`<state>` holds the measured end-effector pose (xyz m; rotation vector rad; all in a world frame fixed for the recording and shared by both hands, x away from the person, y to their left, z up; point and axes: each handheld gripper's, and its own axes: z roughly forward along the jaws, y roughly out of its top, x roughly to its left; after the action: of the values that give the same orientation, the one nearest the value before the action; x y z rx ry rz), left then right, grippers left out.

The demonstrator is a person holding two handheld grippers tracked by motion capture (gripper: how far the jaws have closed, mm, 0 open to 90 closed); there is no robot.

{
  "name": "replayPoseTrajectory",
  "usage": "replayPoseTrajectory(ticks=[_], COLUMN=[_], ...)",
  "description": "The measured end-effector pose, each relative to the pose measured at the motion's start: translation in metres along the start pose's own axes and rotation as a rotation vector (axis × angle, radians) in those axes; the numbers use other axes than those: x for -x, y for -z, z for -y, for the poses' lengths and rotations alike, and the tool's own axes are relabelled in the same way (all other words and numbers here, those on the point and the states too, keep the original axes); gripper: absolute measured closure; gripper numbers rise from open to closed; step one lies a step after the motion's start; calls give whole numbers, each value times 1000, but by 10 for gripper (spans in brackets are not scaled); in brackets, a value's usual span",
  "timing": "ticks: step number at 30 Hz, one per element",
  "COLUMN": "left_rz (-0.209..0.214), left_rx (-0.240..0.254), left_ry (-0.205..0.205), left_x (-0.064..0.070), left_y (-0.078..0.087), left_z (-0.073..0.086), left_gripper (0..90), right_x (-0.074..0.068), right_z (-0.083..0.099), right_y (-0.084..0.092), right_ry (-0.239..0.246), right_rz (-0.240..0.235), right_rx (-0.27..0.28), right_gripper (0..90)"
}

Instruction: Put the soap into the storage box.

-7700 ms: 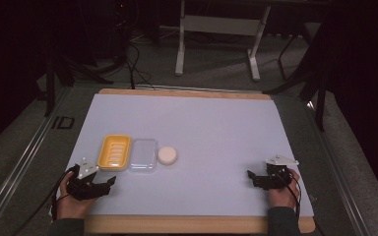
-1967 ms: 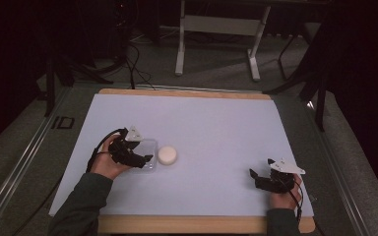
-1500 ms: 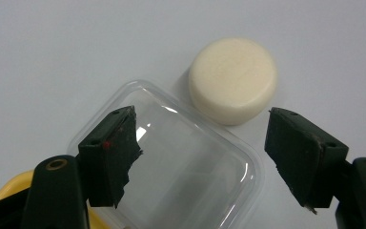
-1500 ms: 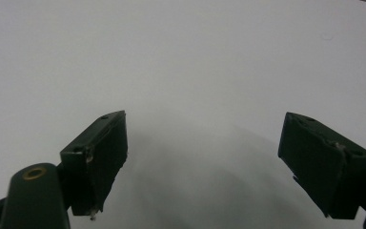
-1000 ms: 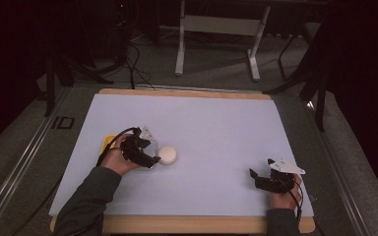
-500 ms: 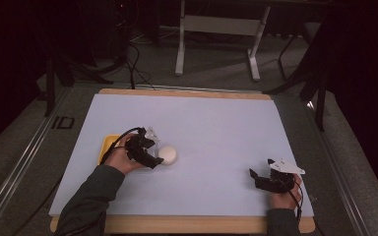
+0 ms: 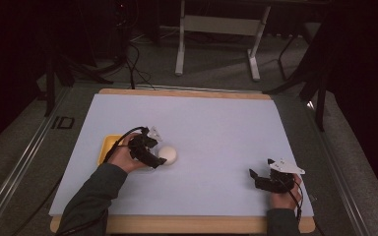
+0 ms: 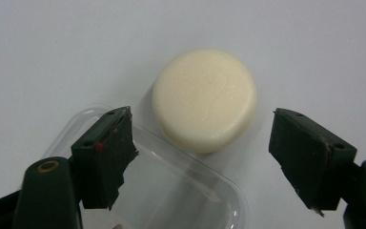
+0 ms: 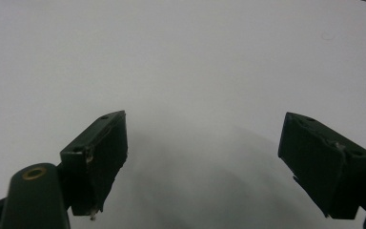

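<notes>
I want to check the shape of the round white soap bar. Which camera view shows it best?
The left gripper view: the soap bar appears close and whole between the open jaws, beside a clear lid. The high view shows it small, next to the left gripper.

Two hand-held grippers: left gripper (image 7: 150,153) and right gripper (image 7: 268,179), both black, with blocky dark jaws, brass-coloured pivot screws, grey three-cornered top plates, trailing black cables; dark long sleeves (image 7: 91,196).
</notes>
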<state>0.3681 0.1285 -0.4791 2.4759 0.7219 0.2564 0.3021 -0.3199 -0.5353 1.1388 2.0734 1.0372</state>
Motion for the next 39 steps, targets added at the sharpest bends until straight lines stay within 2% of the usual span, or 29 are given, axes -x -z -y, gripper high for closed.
replayPoseTrajectory(ticks=[8, 13, 23, 32, 39], left_rz=[9, 42, 47, 58, 60], left_rx=[-3, 6, -33, -36, -60], left_ry=[-1, 3, -13, -1, -7], left_x=[-1, -1, 0, -3, -3], left_y=[-5, -10, -21, -30, -39], left_z=[-3, -4, -9, -10, -12], left_gripper=[212, 177, 157, 150, 151], right_x=[0, 0, 0, 0, 0], right_z=[0, 0, 0, 0, 0], right_y=[0, 0, 0, 0, 0], right_ry=[2, 0, 1, 1, 3], right_rz=[-1, -2, -3, -3, -3], right_rx=[1, 1, 0, -2, -4], right_gripper=[165, 165, 165, 165, 166])
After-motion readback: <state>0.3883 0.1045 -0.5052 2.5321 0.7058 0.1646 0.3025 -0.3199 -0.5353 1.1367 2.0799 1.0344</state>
